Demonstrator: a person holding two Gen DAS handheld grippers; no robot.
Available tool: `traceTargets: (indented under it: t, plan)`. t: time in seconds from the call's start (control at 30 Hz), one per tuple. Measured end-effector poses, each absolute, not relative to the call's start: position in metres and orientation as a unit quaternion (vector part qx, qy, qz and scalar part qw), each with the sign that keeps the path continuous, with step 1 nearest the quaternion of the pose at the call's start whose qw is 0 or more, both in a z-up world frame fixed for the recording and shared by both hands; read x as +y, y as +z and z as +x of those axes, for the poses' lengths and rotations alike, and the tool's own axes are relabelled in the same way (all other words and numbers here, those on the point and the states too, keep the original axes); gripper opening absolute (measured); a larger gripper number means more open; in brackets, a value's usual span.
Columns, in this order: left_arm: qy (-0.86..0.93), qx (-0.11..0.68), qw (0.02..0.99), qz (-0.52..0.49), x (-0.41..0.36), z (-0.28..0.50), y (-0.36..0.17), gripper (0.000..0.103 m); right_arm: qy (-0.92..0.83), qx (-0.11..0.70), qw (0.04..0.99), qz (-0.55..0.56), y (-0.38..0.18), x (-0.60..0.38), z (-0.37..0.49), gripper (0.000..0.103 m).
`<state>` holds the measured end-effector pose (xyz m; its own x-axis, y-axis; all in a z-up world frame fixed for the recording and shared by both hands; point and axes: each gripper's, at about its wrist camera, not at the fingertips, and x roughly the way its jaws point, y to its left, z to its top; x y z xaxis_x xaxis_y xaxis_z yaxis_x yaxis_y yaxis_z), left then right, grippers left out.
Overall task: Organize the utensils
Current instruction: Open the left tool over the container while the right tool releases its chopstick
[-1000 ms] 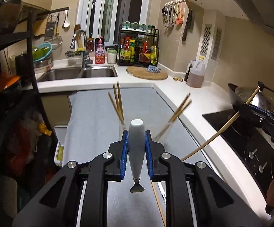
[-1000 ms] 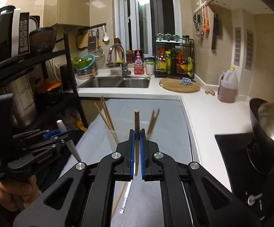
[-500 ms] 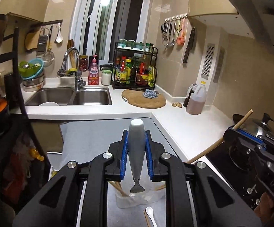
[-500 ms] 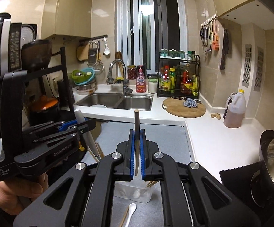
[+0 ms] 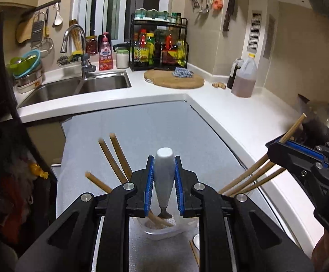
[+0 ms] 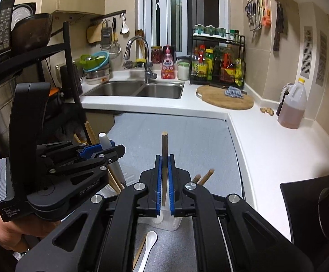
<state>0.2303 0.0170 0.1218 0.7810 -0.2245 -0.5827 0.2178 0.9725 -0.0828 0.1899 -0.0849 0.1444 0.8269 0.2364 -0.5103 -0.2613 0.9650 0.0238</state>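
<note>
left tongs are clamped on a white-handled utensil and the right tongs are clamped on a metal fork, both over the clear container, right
Not quite. The right tongs grip a wooden chopstick, not a metal fork; the right wrist view shows it. The left tongs do clamp the white-handled utensil, both above the clear container.

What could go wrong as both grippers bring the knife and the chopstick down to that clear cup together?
1. The clear cup looks light and already holds splayed chopsticks; a bump might tip it.
2. The left gripper and right gripper hang close over one narrow opening; they could collide.
3. The held chopstick and white-handled knife may snag on those chopsticks.
</note>
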Motion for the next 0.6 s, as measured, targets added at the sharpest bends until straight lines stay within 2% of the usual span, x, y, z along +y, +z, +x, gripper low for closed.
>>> traceTargets:
  t: [0.07,0.1,0.17,0.23,0.6]
  plan:
    - [-0.119,0.312,0.943,-0.005,0.017,0.226,0.12,0.02,0.127,0.268,0.955,-0.026,0.14,-0.085,0.19,0.007]
    - [-0.12,0.308,0.944,-0.004,0.018,0.223,0.123,0.03,0.124,0.271,0.954,-0.027,0.138,-0.085,0.188,0.011]
    - [-0.116,0.293,0.949,-0.003,0.02,0.213,0.134,0.039,0.123,0.273,0.954,-0.024,0.138,-0.086,0.185,0.015]
    - [-0.114,0.281,0.953,-0.006,0.024,0.2,0.147,0.039,0.117,0.269,0.956,-0.023,0.142,-0.089,0.179,0.026]
    - [-0.066,0.248,0.966,-0.02,0.034,0.112,0.169,0.039,0.109,0.207,0.972,-0.014,0.17,-0.105,0.097,0.026]
